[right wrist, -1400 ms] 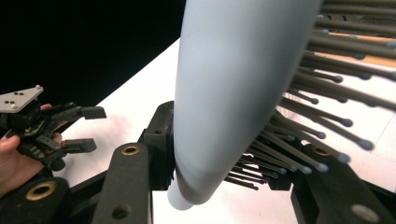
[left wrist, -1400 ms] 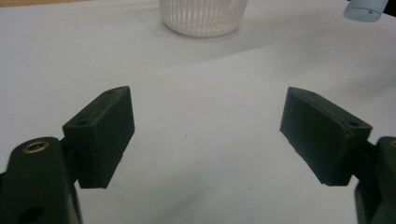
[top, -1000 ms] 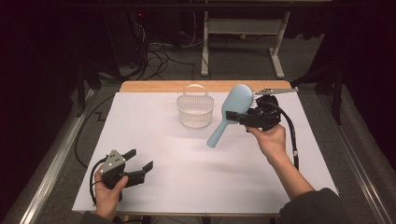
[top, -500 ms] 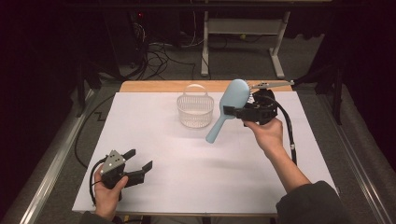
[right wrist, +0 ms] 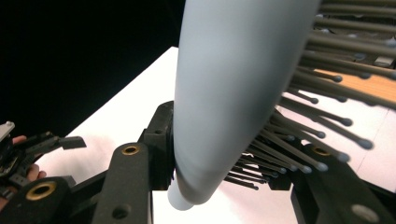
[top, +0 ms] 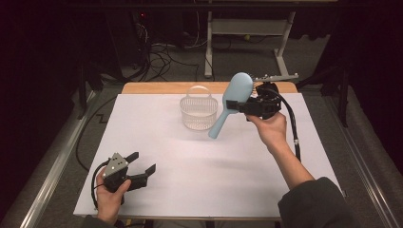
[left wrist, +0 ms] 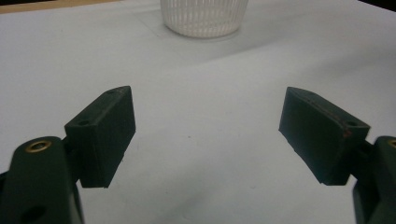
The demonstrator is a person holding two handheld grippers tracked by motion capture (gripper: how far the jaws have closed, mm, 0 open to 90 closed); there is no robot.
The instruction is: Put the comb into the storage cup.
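Observation:
A light blue hairbrush (top: pixel 229 100) hangs tilted above the white table (top: pixel 190 185), its handle pointing down and left. My right gripper (top: pixel 241 107) is shut on it just right of a white ribbed basket (top: pixel 198 114). In the right gripper view the brush (right wrist: pixel 224 84) stands between the jaws, its dark bristles (right wrist: pixel 303 130) pointing right. My left gripper (top: pixel 142 164) rests near the table's front left corner, open and holding nothing. From the left gripper view the jaws of that gripper (left wrist: pixel 208 135) stand wide apart over bare sheet, with the basket (left wrist: pixel 204 18) far ahead.
A wooden strip (top: pixel 157 88) runs along the table's far edge. Behind it on the floor are a metal stand (top: pixel 247 28) and loose cables (top: pixel 157 52). The right gripper's cable (top: pixel 292 123) trails beside the forearm. The left gripper (right wrist: pixel 51 140) shows far off in the right gripper view.
My right hand has carried the hairbrush a little up and to the left, closer to the basket. The left gripper has stayed put.

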